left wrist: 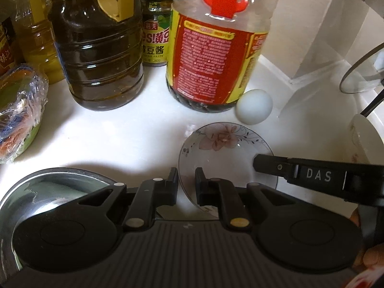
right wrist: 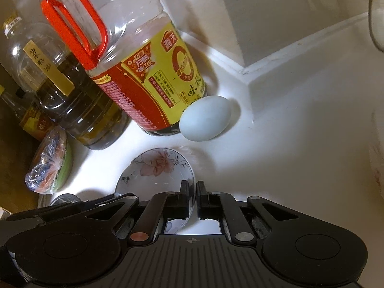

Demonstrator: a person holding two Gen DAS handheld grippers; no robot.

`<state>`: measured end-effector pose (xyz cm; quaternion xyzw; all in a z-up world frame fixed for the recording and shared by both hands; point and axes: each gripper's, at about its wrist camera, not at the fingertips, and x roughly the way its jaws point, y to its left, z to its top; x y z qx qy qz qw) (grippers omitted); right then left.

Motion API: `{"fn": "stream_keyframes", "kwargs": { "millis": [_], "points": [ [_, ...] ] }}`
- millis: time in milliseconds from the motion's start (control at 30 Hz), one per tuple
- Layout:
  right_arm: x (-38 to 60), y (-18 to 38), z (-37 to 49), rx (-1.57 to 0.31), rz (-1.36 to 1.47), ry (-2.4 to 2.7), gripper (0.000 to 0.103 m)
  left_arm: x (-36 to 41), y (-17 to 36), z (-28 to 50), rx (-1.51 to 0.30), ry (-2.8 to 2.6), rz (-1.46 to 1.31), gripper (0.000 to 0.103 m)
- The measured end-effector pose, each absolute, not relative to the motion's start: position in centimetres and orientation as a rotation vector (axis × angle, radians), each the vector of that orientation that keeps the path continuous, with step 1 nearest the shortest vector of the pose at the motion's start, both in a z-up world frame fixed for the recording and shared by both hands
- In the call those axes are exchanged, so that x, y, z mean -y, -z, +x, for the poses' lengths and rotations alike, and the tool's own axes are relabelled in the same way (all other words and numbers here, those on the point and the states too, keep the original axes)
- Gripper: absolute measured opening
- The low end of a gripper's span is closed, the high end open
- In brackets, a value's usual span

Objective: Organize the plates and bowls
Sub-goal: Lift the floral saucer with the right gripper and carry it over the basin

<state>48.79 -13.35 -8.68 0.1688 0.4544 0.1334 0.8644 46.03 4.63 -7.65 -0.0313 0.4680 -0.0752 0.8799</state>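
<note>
A small white plate with a pink flower print (left wrist: 223, 148) is held just above the white counter (left wrist: 115, 132). My left gripper (left wrist: 186, 176) is shut on its left rim. My right gripper (right wrist: 191, 189) is shut on its right rim, and its finger shows in the left wrist view (left wrist: 276, 168). The plate also shows in the right wrist view (right wrist: 156, 168). A steel bowl (left wrist: 48, 187) sits at the lower left, partly hidden by my left gripper. A white bowl (left wrist: 364, 141) stands at the right edge.
Close behind the plate stand a red-labelled sauce bottle (left wrist: 213, 55), a dark oil jug (left wrist: 100, 48), a bean paste jar (left wrist: 156, 28) and a pale egg (left wrist: 254, 106). A plastic-wrapped green dish (left wrist: 19, 120) is at the left. A glass lid (left wrist: 362, 72) leans at the right wall.
</note>
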Motion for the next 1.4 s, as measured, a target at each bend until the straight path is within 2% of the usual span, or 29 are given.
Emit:
{"fn": "stream_keyframes", "kwargs": {
  "millis": [533, 1400],
  "points": [
    [16.0, 5.9, 44.5, -0.927, 0.407, -0.296, 0.005, -3.9, 5.2, 41.3, -0.914, 0.180, -0.103, 0.012],
    [14.5, 5.4, 32.6, -1.040, 0.347, -0.511, 0.005, -6.1, 3.3, 25.6, -0.915, 0.025, -0.196, 0.012]
  ]
}}
